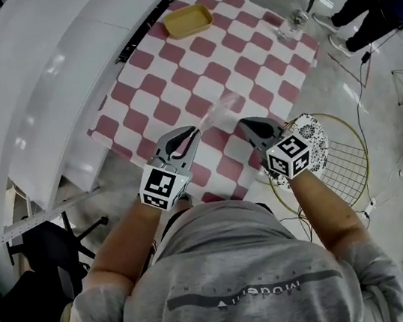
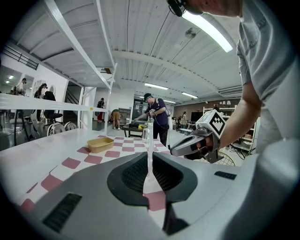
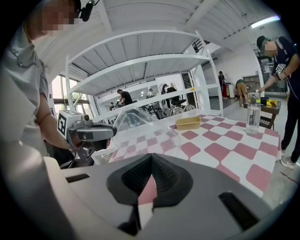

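The clear plastic lid point(image 3: 136, 123) will likely handle as very light, thin and springy. It looks slick, easy to dent or crack under a hard squeeze, and prone to twisting when held from one side, so the flat rim seems a better hold than the domed middle. It is fully transparent, with a rounded raised top, and the pink and white checked tablecloth point(image 1: 174, 85) shows through it. In the head view it is a faint glint at centre frame, raised over the near end of the cloth between the two tools. The left gripper point(image 1: 186, 137) has its jaws pinched on the lid's edge, which appears edge-on as a thin upright strip in its own view. The right gripper point(image 1: 251, 127) sits just beside it, jaws closed together on nothing. A yellow tray point(image 1: 188, 20) lies at the top of the frame and a bottle point(image 1: 292, 24) at the upper right.
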Action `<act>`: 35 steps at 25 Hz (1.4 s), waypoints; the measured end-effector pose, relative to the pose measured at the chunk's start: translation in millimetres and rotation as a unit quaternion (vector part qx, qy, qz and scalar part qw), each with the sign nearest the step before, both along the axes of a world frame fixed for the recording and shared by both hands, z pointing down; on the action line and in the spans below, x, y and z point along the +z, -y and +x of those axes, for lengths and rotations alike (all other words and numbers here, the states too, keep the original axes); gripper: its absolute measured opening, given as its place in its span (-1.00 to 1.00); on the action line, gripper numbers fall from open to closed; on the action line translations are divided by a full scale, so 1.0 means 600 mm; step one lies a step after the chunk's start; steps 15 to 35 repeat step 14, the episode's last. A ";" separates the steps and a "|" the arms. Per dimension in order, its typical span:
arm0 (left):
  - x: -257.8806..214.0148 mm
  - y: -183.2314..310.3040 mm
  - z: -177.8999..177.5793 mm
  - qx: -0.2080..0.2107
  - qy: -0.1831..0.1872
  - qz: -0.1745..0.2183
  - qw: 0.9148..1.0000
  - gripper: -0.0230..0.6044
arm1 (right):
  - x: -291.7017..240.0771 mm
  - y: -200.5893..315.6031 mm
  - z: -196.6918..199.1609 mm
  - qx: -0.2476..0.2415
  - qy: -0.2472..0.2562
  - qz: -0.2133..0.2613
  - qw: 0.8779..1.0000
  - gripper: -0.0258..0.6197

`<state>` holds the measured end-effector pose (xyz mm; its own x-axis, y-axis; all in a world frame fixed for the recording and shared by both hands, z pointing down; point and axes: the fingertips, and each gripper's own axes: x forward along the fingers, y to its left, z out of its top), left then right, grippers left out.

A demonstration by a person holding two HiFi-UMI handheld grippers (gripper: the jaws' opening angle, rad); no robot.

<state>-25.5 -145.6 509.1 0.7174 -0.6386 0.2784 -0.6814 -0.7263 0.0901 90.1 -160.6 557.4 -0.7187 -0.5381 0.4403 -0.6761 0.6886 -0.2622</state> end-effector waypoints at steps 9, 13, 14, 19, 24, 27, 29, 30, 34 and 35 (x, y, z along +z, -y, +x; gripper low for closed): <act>-0.002 -0.006 -0.001 0.000 0.001 0.007 1.000 -0.80 | -0.003 -0.003 -0.001 0.000 0.000 0.003 1.000 -0.85; -0.004 -0.009 -0.002 0.000 0.001 0.008 1.000 -0.80 | -0.005 -0.005 -0.005 -0.001 0.002 0.004 1.000 -0.85; -0.005 -0.010 -0.002 0.000 0.001 0.008 1.000 -0.80 | -0.005 -0.006 -0.006 -0.001 0.002 0.005 1.000 -0.85; -0.005 -0.010 -0.002 0.000 0.001 0.008 1.000 -0.80 | -0.005 -0.006 -0.006 -0.001 0.002 0.005 1.000 -0.85; -0.005 -0.010 -0.002 0.000 0.001 0.008 1.000 -0.80 | -0.005 -0.006 -0.006 -0.001 0.002 0.005 1.000 -0.85; -0.005 -0.010 -0.002 0.000 0.001 0.008 1.000 -0.80 | -0.005 -0.006 -0.006 -0.001 0.002 0.005 1.000 -0.85; -0.005 -0.010 -0.002 0.000 0.001 0.008 1.000 -0.80 | -0.005 -0.006 -0.006 -0.001 0.002 0.005 1.000 -0.85; -0.005 -0.010 -0.002 0.000 0.001 0.008 1.000 -0.80 | -0.005 -0.006 -0.006 -0.001 0.002 0.005 1.000 -0.85; -0.005 -0.010 -0.002 0.000 0.001 0.008 1.000 -0.80 | -0.005 -0.006 -0.006 -0.001 0.002 0.005 1.000 -0.85; -0.005 -0.010 -0.002 0.000 0.001 0.008 1.000 -0.80 | -0.005 -0.006 -0.006 -0.001 0.002 0.005 1.000 -0.85</act>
